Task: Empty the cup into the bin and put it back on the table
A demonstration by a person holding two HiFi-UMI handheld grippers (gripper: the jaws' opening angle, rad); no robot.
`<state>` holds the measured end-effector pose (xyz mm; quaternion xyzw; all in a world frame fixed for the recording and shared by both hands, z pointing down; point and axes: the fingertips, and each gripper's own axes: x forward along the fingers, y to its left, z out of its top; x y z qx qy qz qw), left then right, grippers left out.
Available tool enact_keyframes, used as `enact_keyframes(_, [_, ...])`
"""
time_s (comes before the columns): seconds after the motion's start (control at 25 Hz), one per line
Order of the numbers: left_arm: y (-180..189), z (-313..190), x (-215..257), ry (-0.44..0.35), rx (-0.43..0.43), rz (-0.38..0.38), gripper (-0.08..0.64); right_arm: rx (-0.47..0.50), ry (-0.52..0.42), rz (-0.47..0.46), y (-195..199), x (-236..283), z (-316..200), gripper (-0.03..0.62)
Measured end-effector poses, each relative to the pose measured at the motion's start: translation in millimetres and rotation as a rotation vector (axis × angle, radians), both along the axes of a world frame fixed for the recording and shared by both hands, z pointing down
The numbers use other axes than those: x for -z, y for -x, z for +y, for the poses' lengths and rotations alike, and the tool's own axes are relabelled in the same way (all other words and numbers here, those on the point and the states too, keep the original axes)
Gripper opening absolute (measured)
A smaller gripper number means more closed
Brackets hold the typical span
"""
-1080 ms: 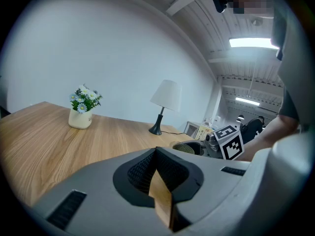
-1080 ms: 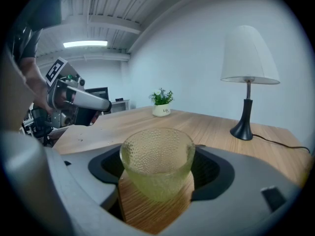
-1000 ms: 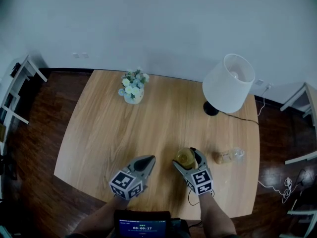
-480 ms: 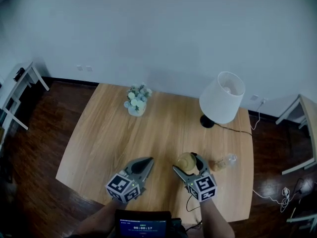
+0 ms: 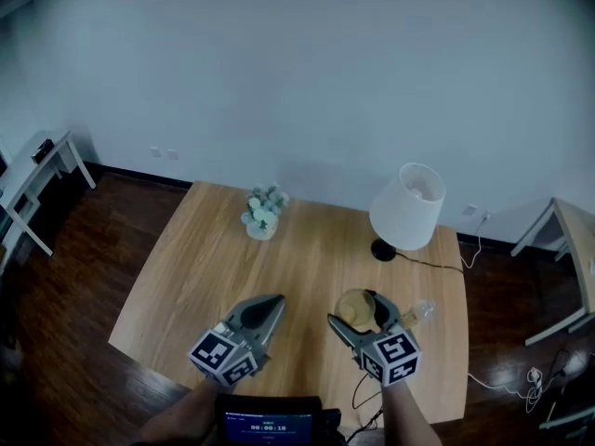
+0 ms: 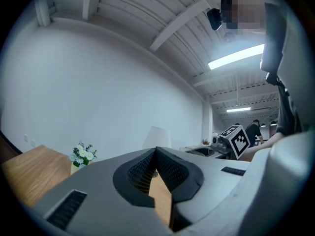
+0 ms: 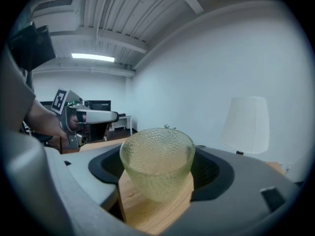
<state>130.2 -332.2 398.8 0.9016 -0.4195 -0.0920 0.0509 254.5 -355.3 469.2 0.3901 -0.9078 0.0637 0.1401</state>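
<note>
Since the earlier frame the table looks smaller and more floor rings it; both grippers and the cup sit closer to the bottle.

Right gripper [image 5: 359, 313]: jaws clamped on either side of the cup [image 7: 157, 163]. Cup is a dimpled, translucent, yellowish glass, tapering to a rounded base, mouth up. It is over the near right part of the table [image 5: 204, 268]; cannot tell whether its base touches the wood.

Left gripper [image 5: 271, 302]: jaws closed tip to tip, nothing between them, near the table's front edge, apart from the right one.

Clear bottle [image 5: 420, 311] lies just right of the cup, between it and the table's right edge. Table is pale wood grain, with rounded corners and gently curved sides. Broad bare wood on the left half and in the middle.

Far side: white flowers [image 5: 263, 214] in a small pot; lamp [image 5: 407, 207] with a smooth white shade on a dark base, its cord [image 5: 437, 265] running off the right edge.

Dark glossy plank floor [image 5: 65, 277] lies open on the left. White side tables [image 5: 37, 170] stand at the far left, by the plain wall [image 5: 297, 63].
</note>
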Motion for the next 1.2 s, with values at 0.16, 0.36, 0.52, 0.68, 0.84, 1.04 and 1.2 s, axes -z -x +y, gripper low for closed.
enact_keyframes(0.16, [-2,9,20,-0.046,-0.015,0.011,-0.009,0.018,-0.017,0.0,6,25,8,0.397])
enact_keyframes(0.36, [0,16,44,-0.102,-0.021,0.031,-0.009,0.031,-0.044,0.0,10,51,15,0.397])
enact_keyframes(0.52, [4,21,60,-0.137,-0.022,0.039,-0.009,0.035,-0.059,0.0,12,66,20,0.397])
enact_keyframes(0.68, [7,23,65,-0.146,-0.011,0.05,-0.009,0.043,-0.066,0.0,13,73,23,0.397])
enact_keyframes(0.84, [11,25,67,-0.149,0.008,0.055,-0.009,0.051,-0.062,-0.003,13,76,24,0.397])
enact_keyframes(1.04, [22,27,70,-0.156,0.043,0.041,-0.009,0.086,-0.062,-0.019,19,82,21,0.397])
enact_keyframes(1.2, [41,32,71,-0.16,0.125,0.022,-0.009,0.152,-0.062,-0.015,32,86,20,0.397])
